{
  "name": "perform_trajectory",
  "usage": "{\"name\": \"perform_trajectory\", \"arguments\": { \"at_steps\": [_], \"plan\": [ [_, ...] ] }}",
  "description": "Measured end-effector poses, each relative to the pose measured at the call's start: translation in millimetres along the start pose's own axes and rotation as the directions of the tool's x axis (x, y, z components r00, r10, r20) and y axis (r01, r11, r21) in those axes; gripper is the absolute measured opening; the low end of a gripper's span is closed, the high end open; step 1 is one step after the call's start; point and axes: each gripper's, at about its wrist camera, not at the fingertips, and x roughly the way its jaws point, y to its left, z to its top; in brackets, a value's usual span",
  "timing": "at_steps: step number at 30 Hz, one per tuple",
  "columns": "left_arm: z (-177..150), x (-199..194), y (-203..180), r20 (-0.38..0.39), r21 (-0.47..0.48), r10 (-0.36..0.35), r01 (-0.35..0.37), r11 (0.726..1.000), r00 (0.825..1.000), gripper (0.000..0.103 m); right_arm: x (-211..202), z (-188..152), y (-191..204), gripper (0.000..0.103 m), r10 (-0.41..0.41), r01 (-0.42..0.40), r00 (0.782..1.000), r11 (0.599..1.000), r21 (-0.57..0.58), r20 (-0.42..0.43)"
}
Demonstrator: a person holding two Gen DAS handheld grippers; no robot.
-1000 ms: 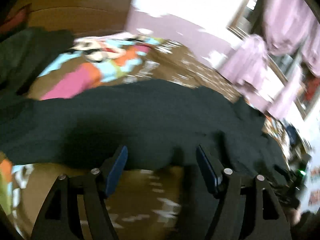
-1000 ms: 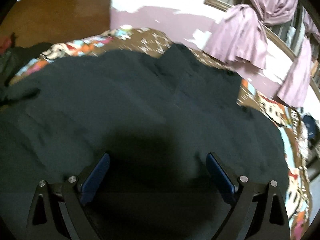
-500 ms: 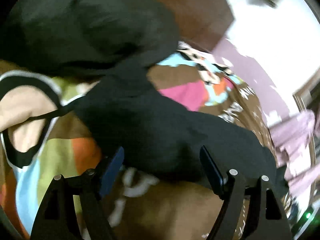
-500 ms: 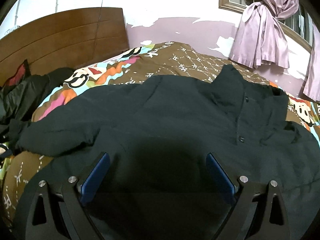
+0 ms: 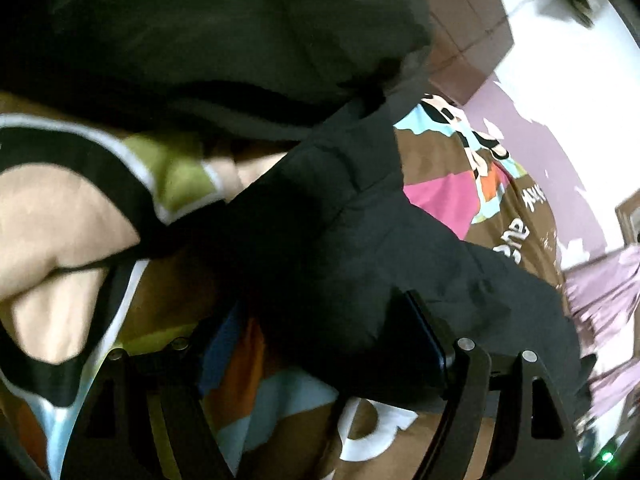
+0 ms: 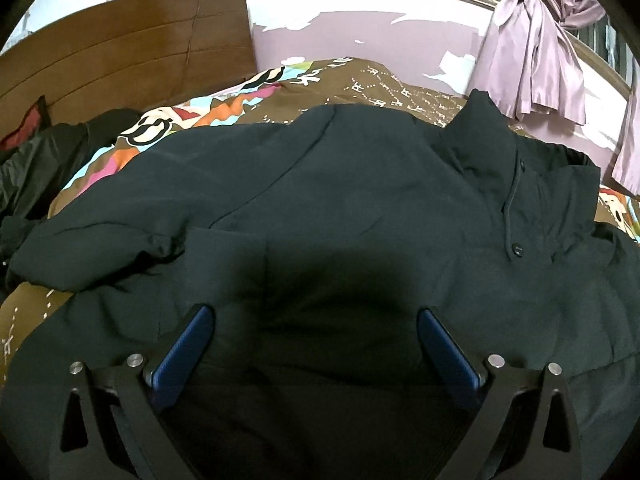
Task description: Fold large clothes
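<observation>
A large black jacket (image 6: 360, 208) lies spread flat on the bed, collar (image 6: 492, 140) toward the far right, one sleeve (image 6: 104, 240) stretched out to the left. My right gripper (image 6: 316, 340) is open and empty, hovering just above the jacket's body. In the left wrist view the jacket's sleeve (image 5: 360, 256) runs across the bedspread, and my left gripper (image 5: 320, 332) is open with its jaws straddling the sleeve's near edge, not closed on it.
A colourful cartoon-print brown bedspread (image 6: 360, 80) covers the bed. A second dark garment (image 5: 200, 32) is heaped by the wooden headboard (image 6: 120, 48), also in the right wrist view (image 6: 36, 160). Pink curtains (image 6: 532, 48) hang at the window on the right.
My left gripper swung left along the jacket to its sleeve near the headboard and came in close. My right gripper pulled back a little, showing the whole jacket. Both stayed open.
</observation>
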Motion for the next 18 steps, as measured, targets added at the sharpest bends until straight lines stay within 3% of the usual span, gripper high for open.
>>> {"name": "perform_trajectory", "arguments": {
  "at_steps": [4,9,14,18],
  "plan": [
    [-3,1,-5,0.022,0.034,0.029,-0.03,0.999,0.999,0.041,-1,-1,1,0.103,-0.007,0.007,1.0,1.0,-0.004,0.009],
    [-4,-7,-17,0.047,0.115,0.022,-0.027,0.993,0.999,0.017,-1,-3,1,0.103,-0.006,0.006,1.0,1.0,-0.002,0.015],
    [-14,-47,-46,0.16,0.257,-0.06,0.017,0.966,0.985,0.014,-2,-4,4,0.103,-0.022,0.022,0.999,1.0,-0.011,0.024],
    [-25,-78,-85,0.213,0.38,-0.177,0.086,0.921,0.961,0.013,-2,-4,4,0.103,-0.027,0.028,0.999,0.999,-0.016,0.025]
  ]
}}
